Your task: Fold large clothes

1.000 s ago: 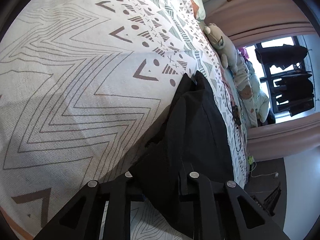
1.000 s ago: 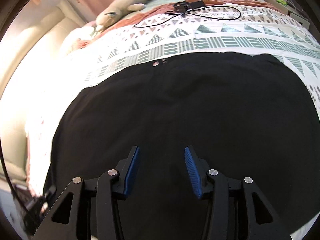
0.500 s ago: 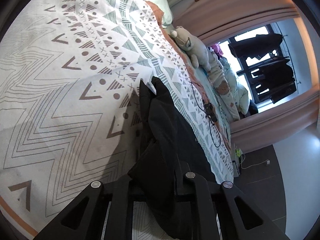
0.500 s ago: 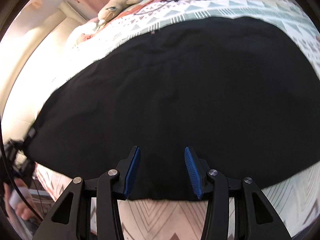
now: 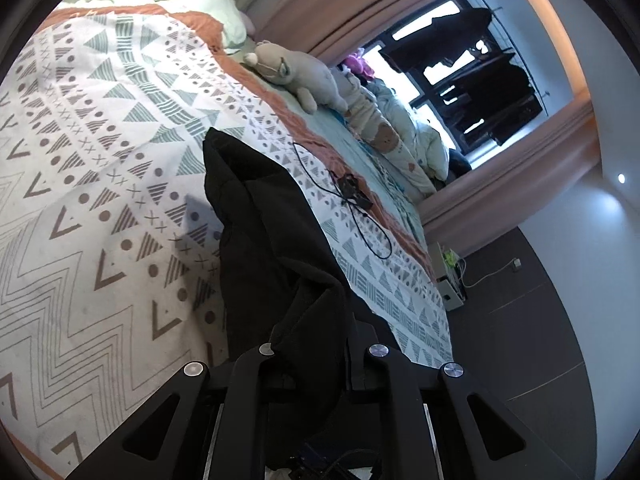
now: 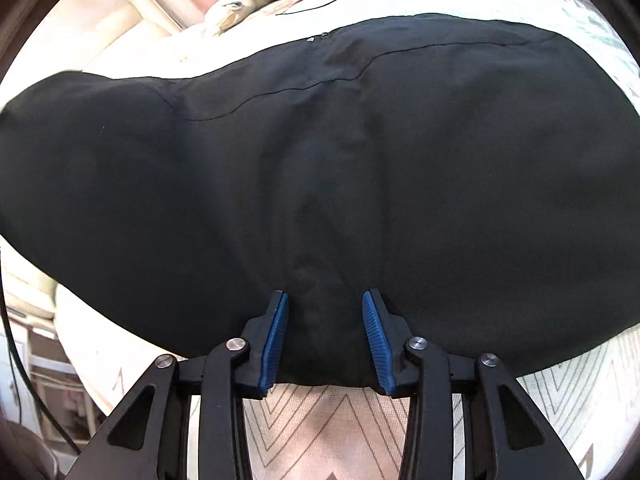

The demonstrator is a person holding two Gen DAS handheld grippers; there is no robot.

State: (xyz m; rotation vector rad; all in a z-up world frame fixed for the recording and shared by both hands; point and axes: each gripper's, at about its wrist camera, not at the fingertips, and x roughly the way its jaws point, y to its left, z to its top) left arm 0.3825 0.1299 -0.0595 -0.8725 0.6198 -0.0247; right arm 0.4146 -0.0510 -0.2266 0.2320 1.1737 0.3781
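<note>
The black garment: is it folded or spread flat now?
Partly lifted, neither: the black garment hangs bunched from the left gripper and stretches wide from the right gripper. No neat fold shows.

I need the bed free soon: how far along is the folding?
Early. Done: nothing looks neatly folded. In hand: the black garment, its edge bunched in the left gripper and lying between the right gripper's spread blue pads. Left: the actual folds, flat on the patterned bedspread.

patterned bed [image 5: 100, 200] under black garment [image 6: 320, 160], cable [image 5: 360, 224]
</note>
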